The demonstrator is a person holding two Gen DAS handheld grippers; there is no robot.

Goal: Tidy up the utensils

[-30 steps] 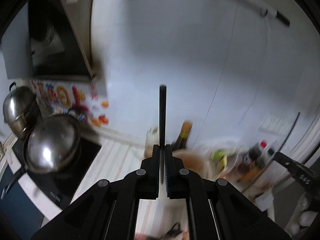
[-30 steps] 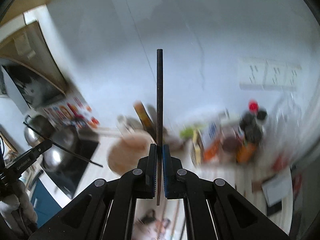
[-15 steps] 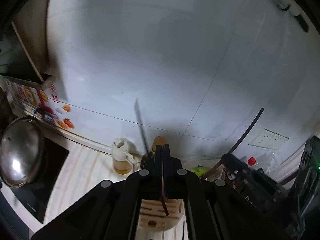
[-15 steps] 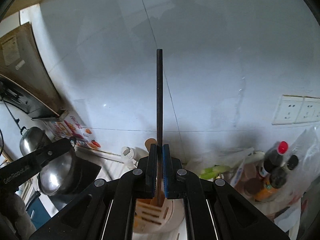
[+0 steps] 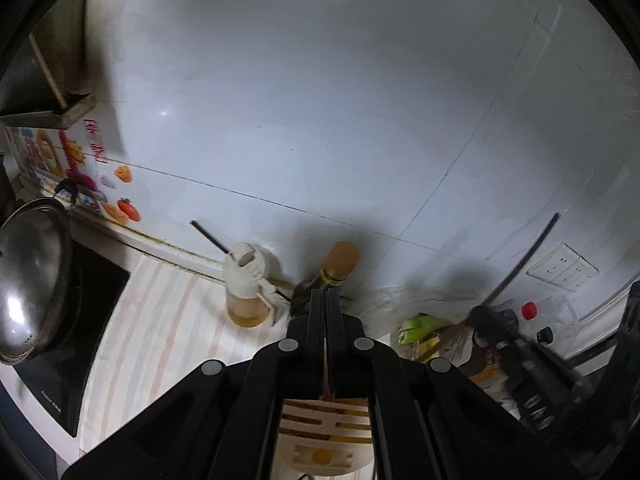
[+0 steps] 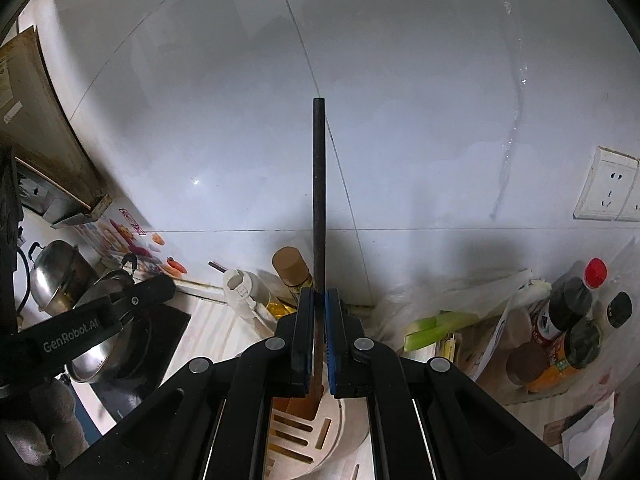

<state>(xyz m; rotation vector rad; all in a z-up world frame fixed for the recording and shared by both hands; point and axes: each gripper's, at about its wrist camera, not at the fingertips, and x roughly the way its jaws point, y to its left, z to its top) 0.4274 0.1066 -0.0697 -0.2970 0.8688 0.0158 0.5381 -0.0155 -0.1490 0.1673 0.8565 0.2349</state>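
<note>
Right wrist: chopstick (image 6: 319, 200) above holder (image 6: 320, 432).

Utensil holder (image 6: 320, 436) front cut off; chopstick (image 6: 319, 200) tip hidden.

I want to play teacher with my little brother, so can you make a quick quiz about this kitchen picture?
1. True or false: the right gripper is shut on a long dark stick.
2. What sits below its jaws? A) a glass bowl B) a slotted wooden holder C) a blue plate
3. What colour is the bottle cap at the far right?
Key: 1 true; 2 B; 3 red.
</note>
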